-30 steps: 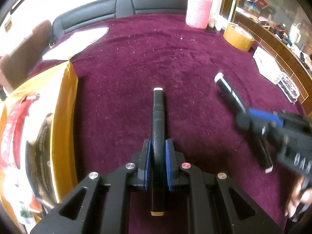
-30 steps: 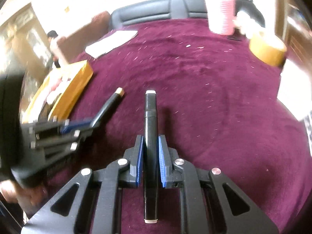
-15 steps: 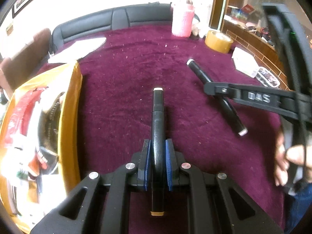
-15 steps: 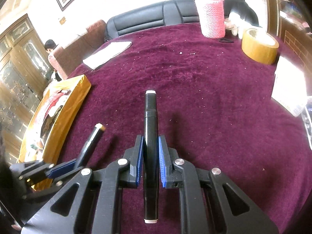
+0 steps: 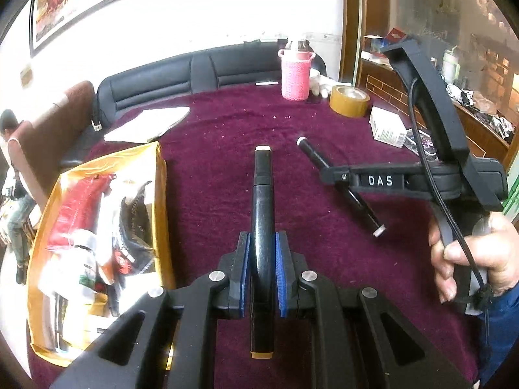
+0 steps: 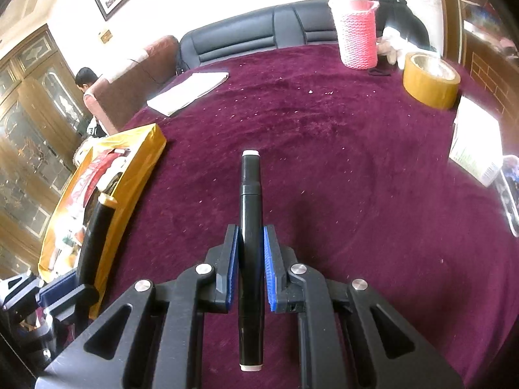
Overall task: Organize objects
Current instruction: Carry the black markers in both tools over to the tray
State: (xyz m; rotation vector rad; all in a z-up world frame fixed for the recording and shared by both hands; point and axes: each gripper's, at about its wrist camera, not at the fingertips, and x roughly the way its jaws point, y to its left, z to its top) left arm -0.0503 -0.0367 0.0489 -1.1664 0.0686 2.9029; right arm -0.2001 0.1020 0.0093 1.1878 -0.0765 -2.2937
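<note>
Left gripper: at the lower centre of the left view, blue pads pressed against a black marker.
Left marker: clamped lengthwise between the pads, white end pointing to mid-frame, yellow-tan end at the bottom of the frame; held above the cloth.
Right gripper: at the lower centre of the right view, pads pinching a second black marker; in the left view its body, lettered DAS, crossed the right side of the frame.
Right marker: gripped along its middle, white caps at both ends; in the left view it slanted from upper centre down to the right, sticking out on both sides of the gripper.
Right hand: at the right edge of the left view, wrapped round the gripper handle.
Box: gold, open, at the left of both views, on the cloth, filled with red, white and black packets; in the right view the left marker's tan tip overlapped its rim.
Cloth: maroon, covered the table.
Tape: brown roll at the upper right, lying flat.
Pink jar: upright at the top, just left of the tape.
Papers: white sheets at the upper left, near the far table edge.
White carton: at the right edge, below the tape.
</note>
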